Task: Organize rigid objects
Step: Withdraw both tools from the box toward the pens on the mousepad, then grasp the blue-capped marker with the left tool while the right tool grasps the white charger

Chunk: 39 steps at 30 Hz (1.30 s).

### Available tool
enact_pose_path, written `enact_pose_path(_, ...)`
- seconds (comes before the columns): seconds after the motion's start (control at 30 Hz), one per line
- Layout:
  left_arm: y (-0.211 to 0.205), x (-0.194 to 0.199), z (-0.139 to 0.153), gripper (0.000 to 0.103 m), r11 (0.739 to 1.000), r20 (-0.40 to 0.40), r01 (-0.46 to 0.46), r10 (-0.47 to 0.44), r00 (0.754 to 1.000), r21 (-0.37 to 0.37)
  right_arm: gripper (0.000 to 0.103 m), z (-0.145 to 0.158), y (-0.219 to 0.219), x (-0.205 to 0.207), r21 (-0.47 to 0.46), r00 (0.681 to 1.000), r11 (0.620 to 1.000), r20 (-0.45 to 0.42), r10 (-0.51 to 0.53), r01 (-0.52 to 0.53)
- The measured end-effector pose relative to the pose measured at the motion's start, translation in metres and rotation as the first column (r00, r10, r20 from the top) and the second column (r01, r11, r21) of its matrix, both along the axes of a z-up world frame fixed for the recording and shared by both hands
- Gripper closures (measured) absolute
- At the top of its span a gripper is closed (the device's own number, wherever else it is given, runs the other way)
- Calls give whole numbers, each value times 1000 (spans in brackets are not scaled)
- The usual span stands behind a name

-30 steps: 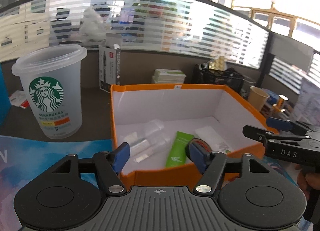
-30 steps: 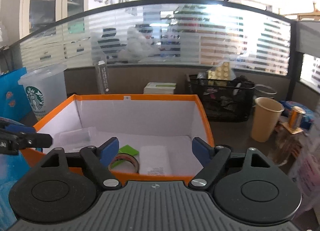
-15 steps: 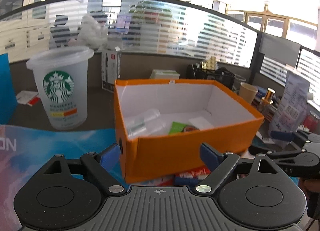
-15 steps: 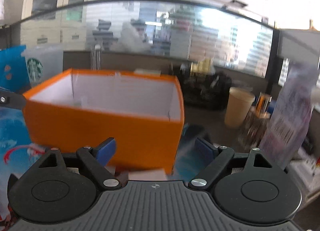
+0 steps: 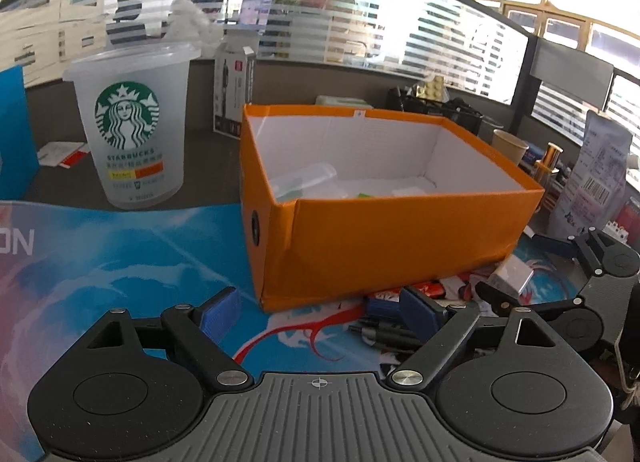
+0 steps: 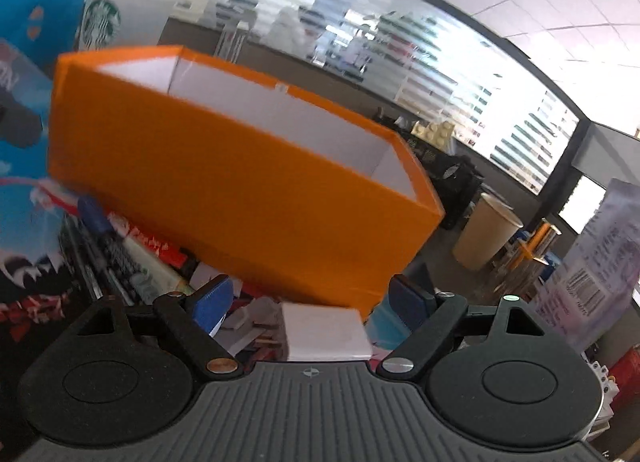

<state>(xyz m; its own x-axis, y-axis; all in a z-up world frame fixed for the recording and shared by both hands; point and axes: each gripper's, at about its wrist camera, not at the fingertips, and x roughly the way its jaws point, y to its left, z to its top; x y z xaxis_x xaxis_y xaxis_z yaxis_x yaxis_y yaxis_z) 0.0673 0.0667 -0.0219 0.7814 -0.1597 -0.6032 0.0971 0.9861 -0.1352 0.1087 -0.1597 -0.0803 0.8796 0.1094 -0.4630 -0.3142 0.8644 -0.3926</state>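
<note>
An orange box (image 5: 384, 238) with a white inside stands on a blue mat; it holds a clear plastic bottle (image 5: 304, 180) and a green tube, mostly hidden by its wall. My left gripper (image 5: 320, 312) is open and empty, low in front of the box's near corner. Small loose items lie by the box's front: black pens (image 5: 384, 336) and a white block (image 5: 512, 276). My right gripper (image 6: 306, 298) is open and empty, tilted, just above a white flat box (image 6: 326, 332) in front of the orange box (image 6: 224, 190). It also shows in the left wrist view (image 5: 516, 282).
A Starbucks cup (image 5: 130, 124) stands left of the box. A tall carton (image 5: 234, 92) is behind it. A paper cup (image 6: 486, 236), a gold bottle (image 5: 546, 166) and a printed bag (image 5: 596, 178) stand at the right. A black wire basket (image 5: 440, 108) is behind.
Both grippers have dropped from above the box's rim to table level in front of it. The right gripper has tilted and come down over the pile of small items.
</note>
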Motion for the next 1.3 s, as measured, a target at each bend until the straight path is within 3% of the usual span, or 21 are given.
enact_pose_path(0.37, 19, -11, -30, 14, 999, -101, -44, 41, 994, -21, 18, -11, 31, -31, -163, 998, 985, 5, 62, -61)
enact_pose_path(0.57, 18, -14, -35, 14, 999, -116, -35, 33, 993, -21, 17, -5, 40, -45, -69, 990, 989, -56, 128, -132)
enact_pose_path(0.73, 18, -15, -36, 14, 999, -115, -44, 42, 992, -11, 16, -9, 52, -58, -51, 984, 983, -19, 175, -176)
enact_pose_path(1.0, 8, -21, -27, 15, 999, -67, -2, -1, 998, -41, 16, -2, 30, -40, 20, 998, 997, 9, 69, -69)
enact_pose_path(1.3, -29, -15, -34, 19, 990, -68, 120, -124, 990, -73, 12, 1, 10, -37, 50, 999, 999, 38, 4, -6)
